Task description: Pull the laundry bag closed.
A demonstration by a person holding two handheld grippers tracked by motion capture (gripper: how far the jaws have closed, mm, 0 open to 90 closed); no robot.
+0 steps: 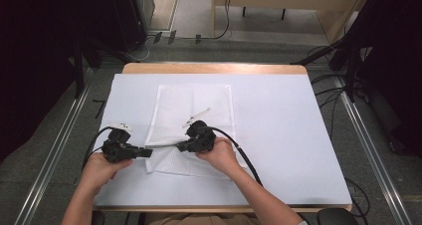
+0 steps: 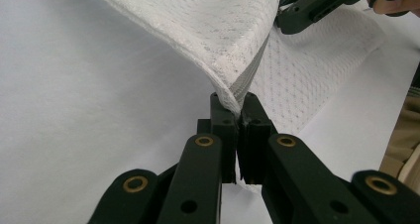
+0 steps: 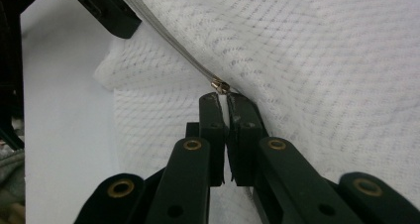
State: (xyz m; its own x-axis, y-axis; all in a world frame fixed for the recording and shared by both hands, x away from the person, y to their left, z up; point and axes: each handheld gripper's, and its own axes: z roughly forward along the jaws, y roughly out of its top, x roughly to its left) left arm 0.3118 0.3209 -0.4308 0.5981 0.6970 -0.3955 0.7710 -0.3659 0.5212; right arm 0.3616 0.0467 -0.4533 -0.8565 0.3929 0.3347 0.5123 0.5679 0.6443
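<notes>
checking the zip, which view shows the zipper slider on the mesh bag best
The right gripper view: the brass zipper slider sits sharp just above the shut right tongs. The left gripper view gives the zipper tape; the high view gives a thin line.

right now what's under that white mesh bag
The white mesh bag lies on the white table cover; both tools lift its near edge. Whatever is beneath the flat part, or inside, is covered.

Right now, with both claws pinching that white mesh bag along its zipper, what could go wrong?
1. The left claw grips only the mesh bag's corner at the zipper end; a harder pull could slip it free.
2. The right claw pinches the small zipper pull by a thin tab, which may pop out.
3. The bag is lifted and taut between them, so the mesh could snag or stretch.
</notes>
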